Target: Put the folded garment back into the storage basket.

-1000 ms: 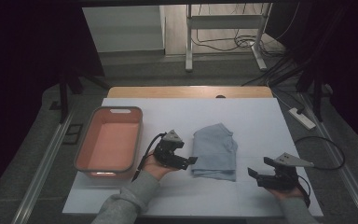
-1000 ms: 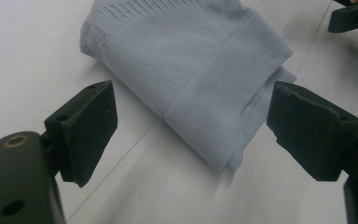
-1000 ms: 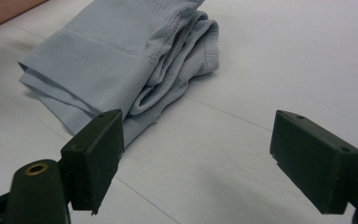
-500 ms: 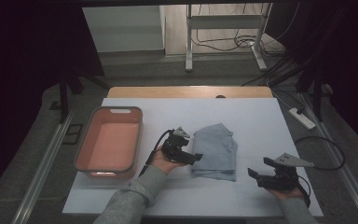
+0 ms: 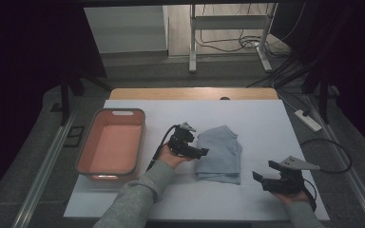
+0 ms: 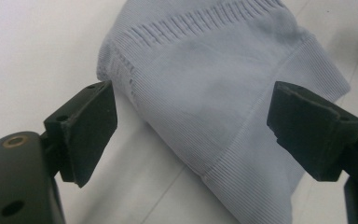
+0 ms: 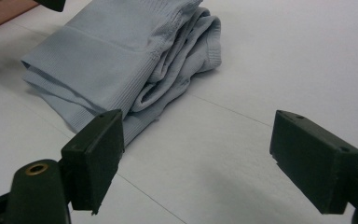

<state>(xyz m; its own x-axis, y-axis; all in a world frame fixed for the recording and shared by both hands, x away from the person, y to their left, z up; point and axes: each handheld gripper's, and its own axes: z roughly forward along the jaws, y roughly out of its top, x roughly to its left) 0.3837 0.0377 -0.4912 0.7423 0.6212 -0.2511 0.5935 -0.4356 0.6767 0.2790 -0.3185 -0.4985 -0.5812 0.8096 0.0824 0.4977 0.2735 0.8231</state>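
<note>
A folded pale blue knit garment lies in the middle of the white table. My left gripper is open at the garment's left edge, its jaws spread on either side of the folded cloth without closing on it. My right gripper rests low near the table's front right, open and empty, a little short of the garment, which shows its ribbed folds ahead and to the left.
An orange-pink rectangular tub stands at the table's left side, with nothing visible inside. The white sheet covers the wooden tabletop. A power strip and cables lie on the floor to the right.
My left gripper has moved right and forward, up to the garment's left edge. The right gripper has stayed in place.
</note>
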